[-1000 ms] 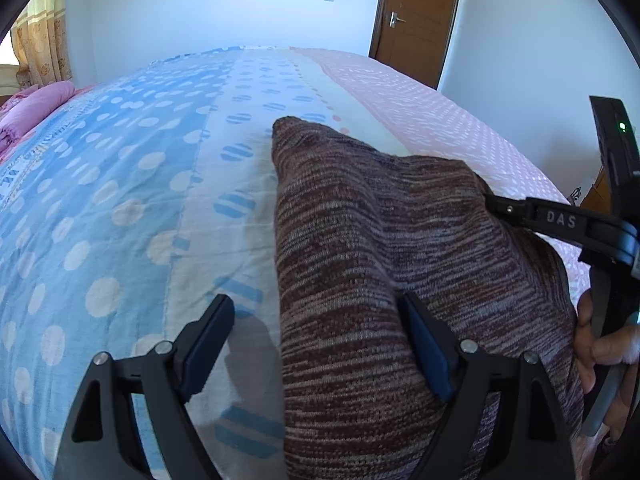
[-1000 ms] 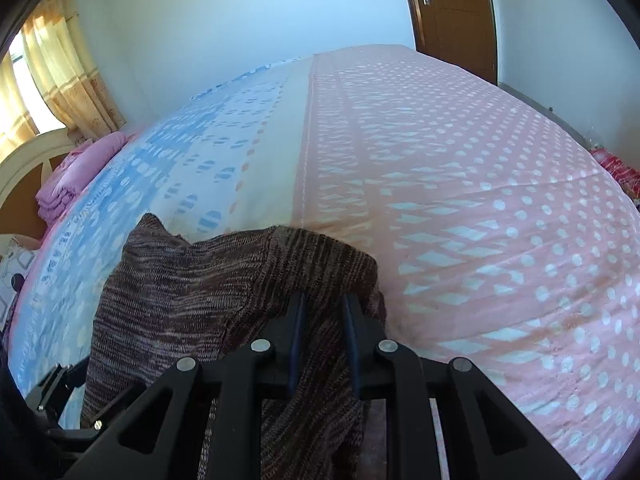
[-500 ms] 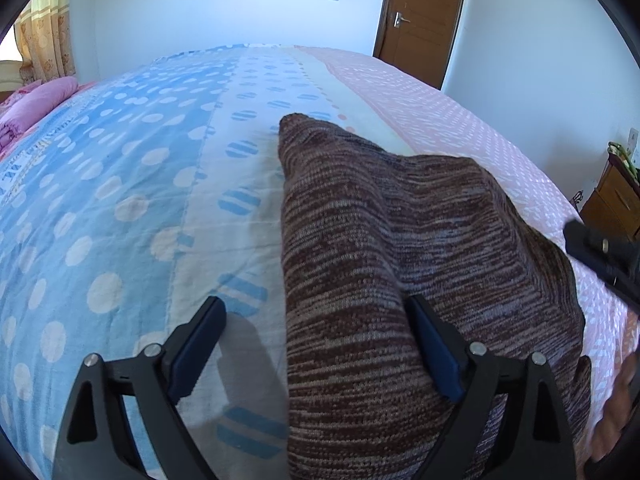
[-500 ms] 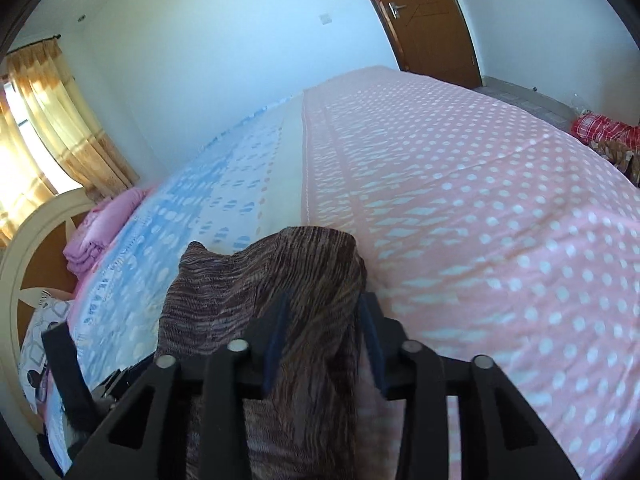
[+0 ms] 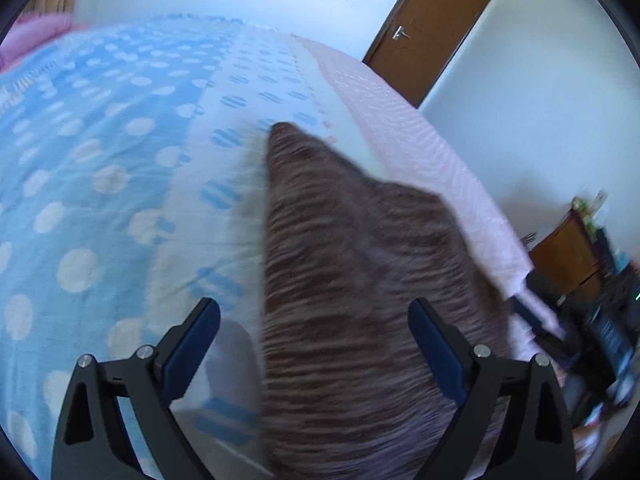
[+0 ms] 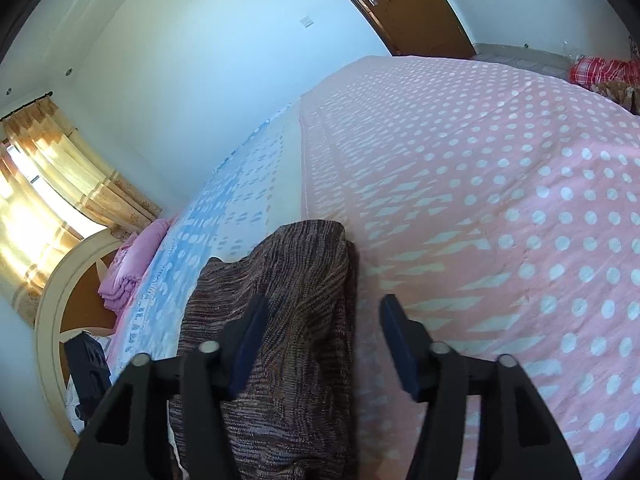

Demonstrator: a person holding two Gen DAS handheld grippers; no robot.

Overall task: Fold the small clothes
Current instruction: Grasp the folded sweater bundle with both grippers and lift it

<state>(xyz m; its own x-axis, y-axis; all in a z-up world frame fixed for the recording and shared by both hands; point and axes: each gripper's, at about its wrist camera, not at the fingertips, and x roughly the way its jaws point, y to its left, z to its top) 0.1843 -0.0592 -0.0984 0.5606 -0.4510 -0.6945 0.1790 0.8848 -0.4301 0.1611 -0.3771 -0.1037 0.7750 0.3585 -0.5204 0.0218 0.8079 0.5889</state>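
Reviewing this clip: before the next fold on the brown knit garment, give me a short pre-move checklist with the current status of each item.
1. Right gripper released: ok. Its fingers have just been opening; the pads stand apart, and the brown knit garment lies under and between them, unpinched.
2. Left gripper released: ok. It is wide open over the garment's left edge.
3. Garment resting on the bed cover: ok. It lies there, with nothing lifting it.
4. Fold edges lined up: cannot tell. The left wrist view is blurred, and the near end is hidden.
5. Room on the cover around the garment: ok. The pink folded laundry lies far off by the headboard.
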